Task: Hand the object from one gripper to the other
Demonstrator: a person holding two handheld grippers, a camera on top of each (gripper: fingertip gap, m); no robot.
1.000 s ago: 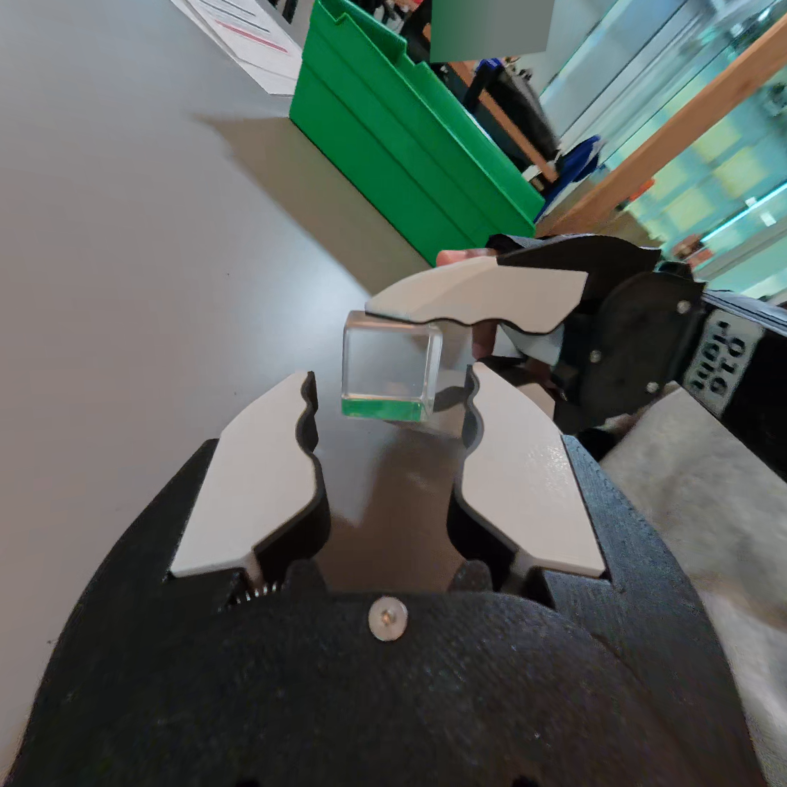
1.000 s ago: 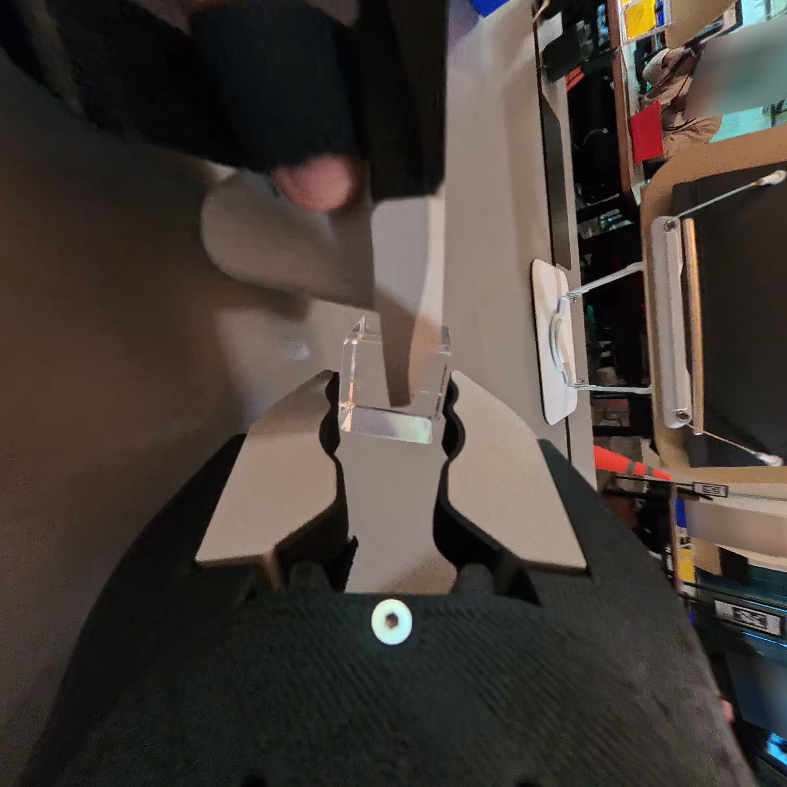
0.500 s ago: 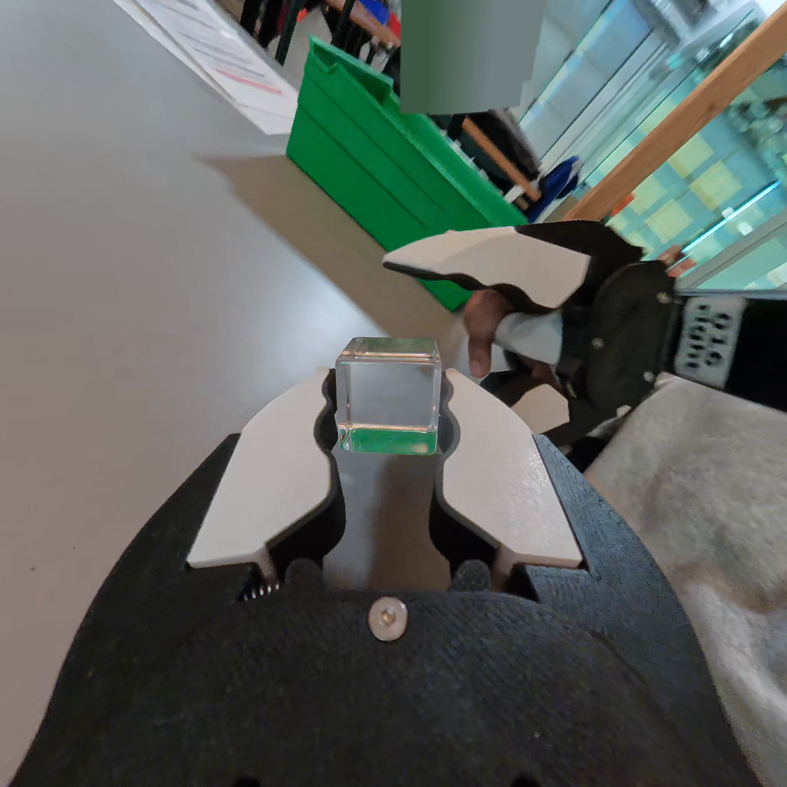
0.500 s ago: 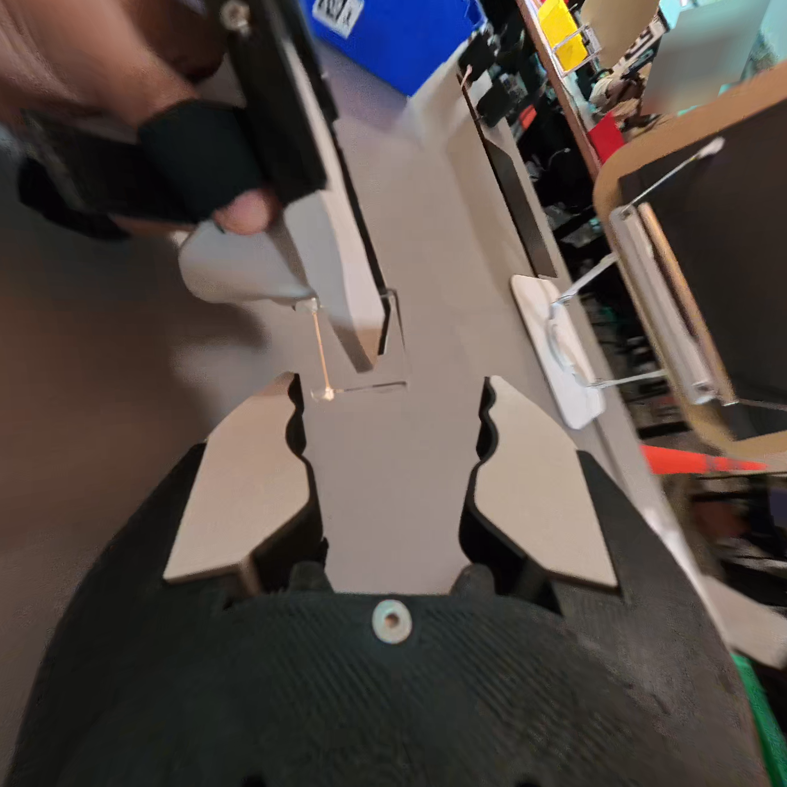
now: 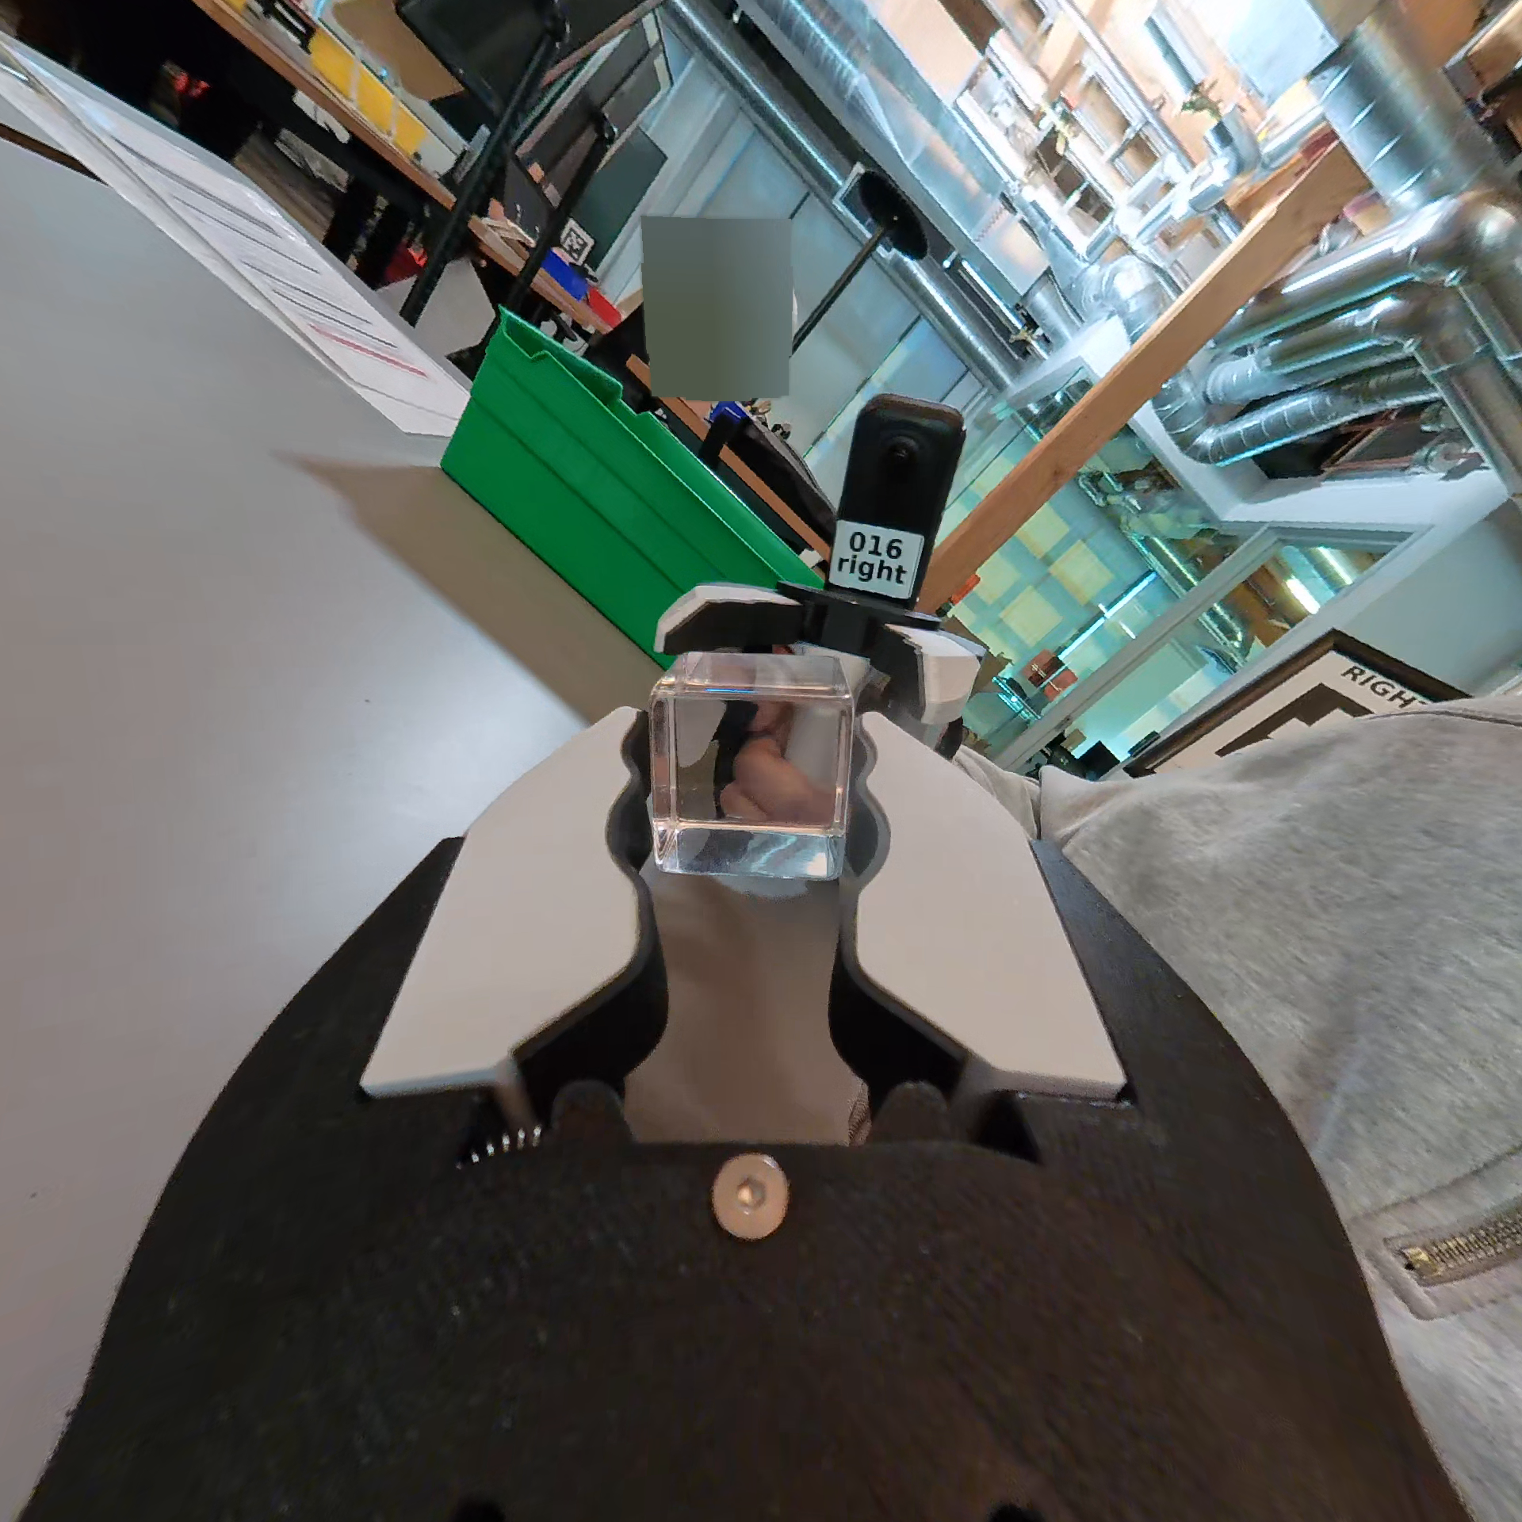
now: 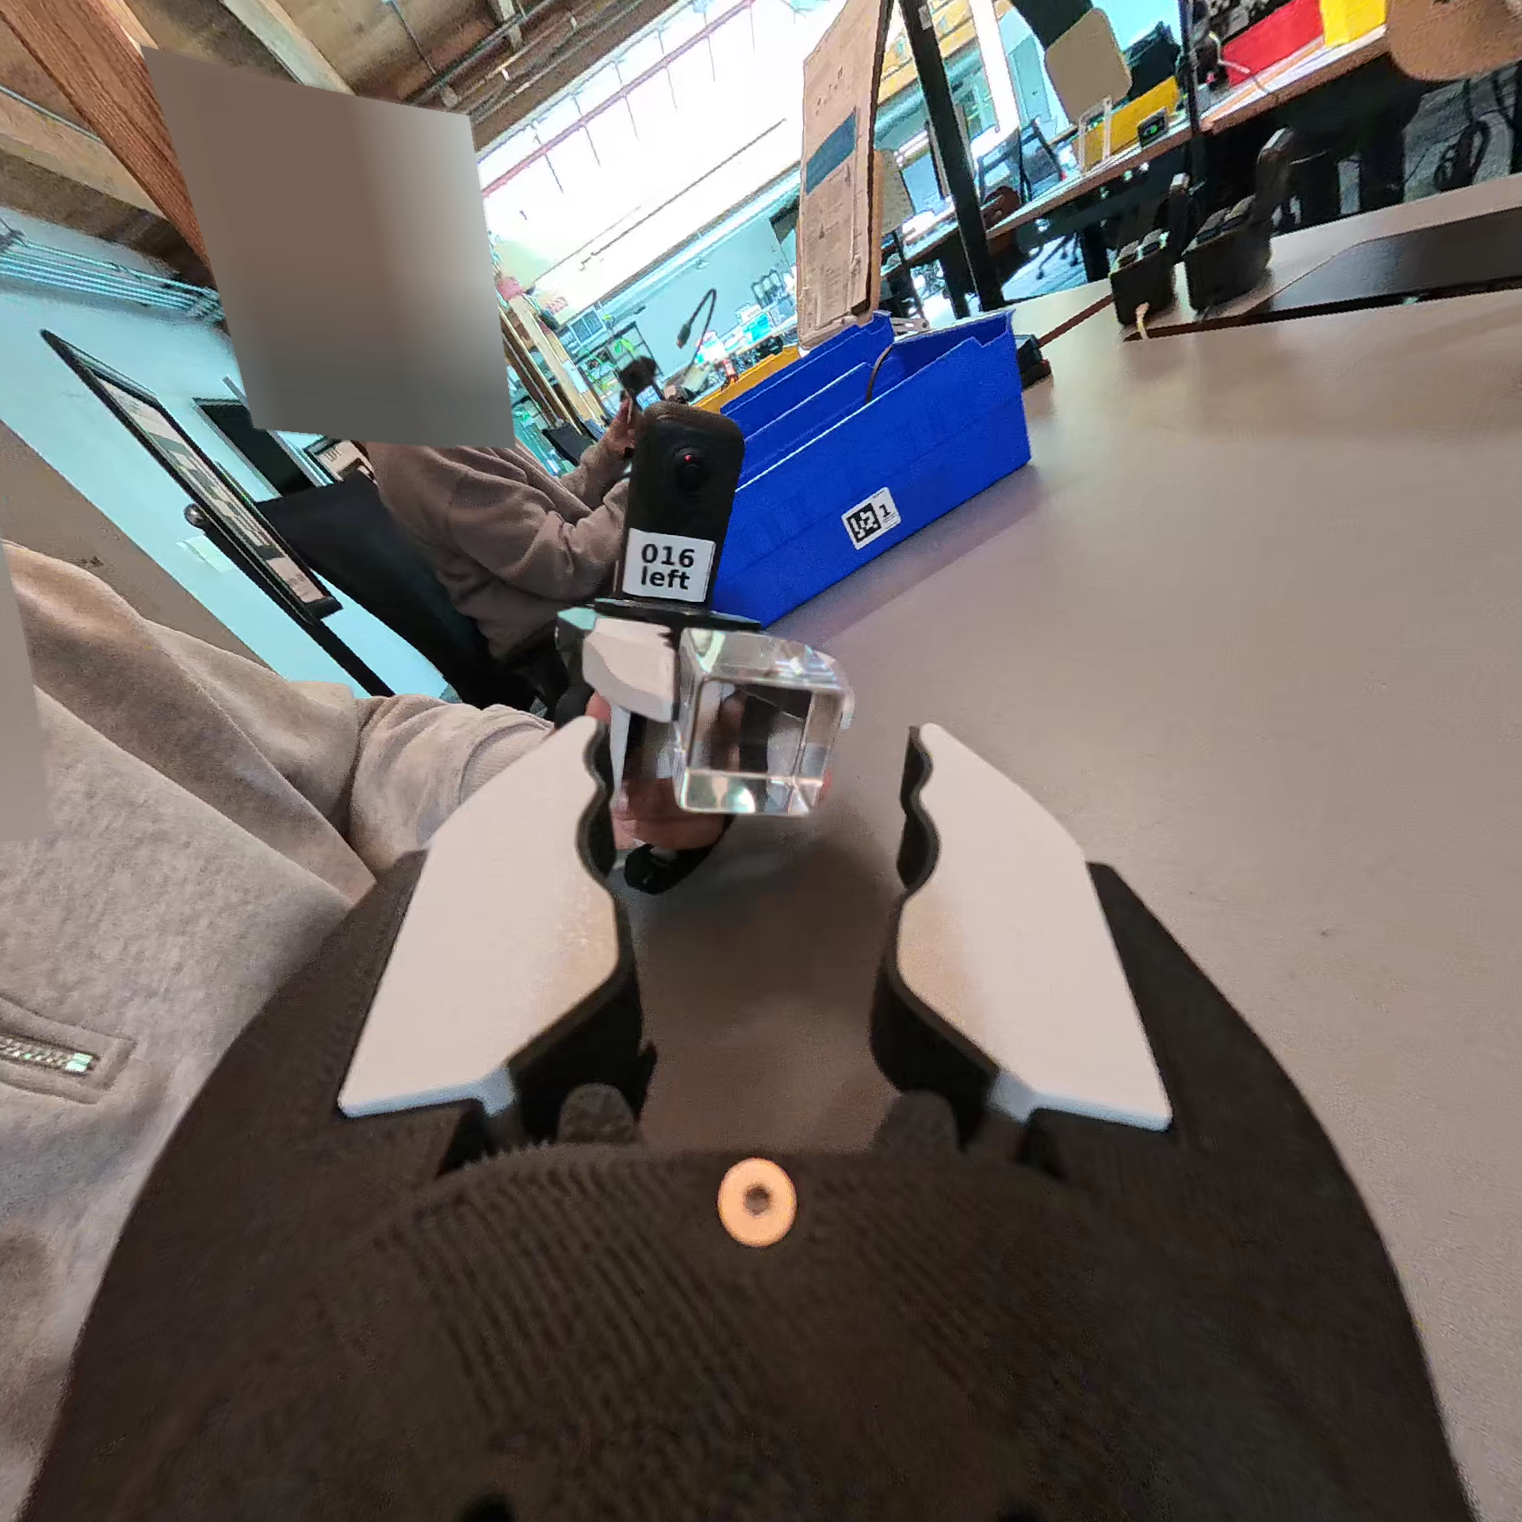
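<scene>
A clear glass-like cube (image 5: 751, 774) sits between the fingertips of my left gripper (image 5: 749, 741), which is shut on it and holds it above the grey table (image 5: 206, 659). My right gripper (image 6: 753, 791) is open and empty. It faces the cube (image 6: 758, 725) from a short distance without touching it. In the right wrist view one white finger (image 6: 634, 675) of the left gripper shows against the cube's left side. In the left wrist view the right gripper (image 5: 824, 651) shows just behind the cube, with its camera above it.
A green bin (image 5: 626, 511) and printed sheets (image 5: 247, 247) lie on the table beyond the left gripper. A blue bin (image 6: 873, 478) stands behind the cube in the right wrist view. A grey sleeve (image 5: 1276, 947) is at the right, and a seated person (image 6: 494, 527) is behind. The tips of both grippers are at nearly the same place.
The cube passed from the right gripper to the left: the left gripper shut on it, and the right opened and drew back. Both grippers then tilted up level, facing each other.
</scene>
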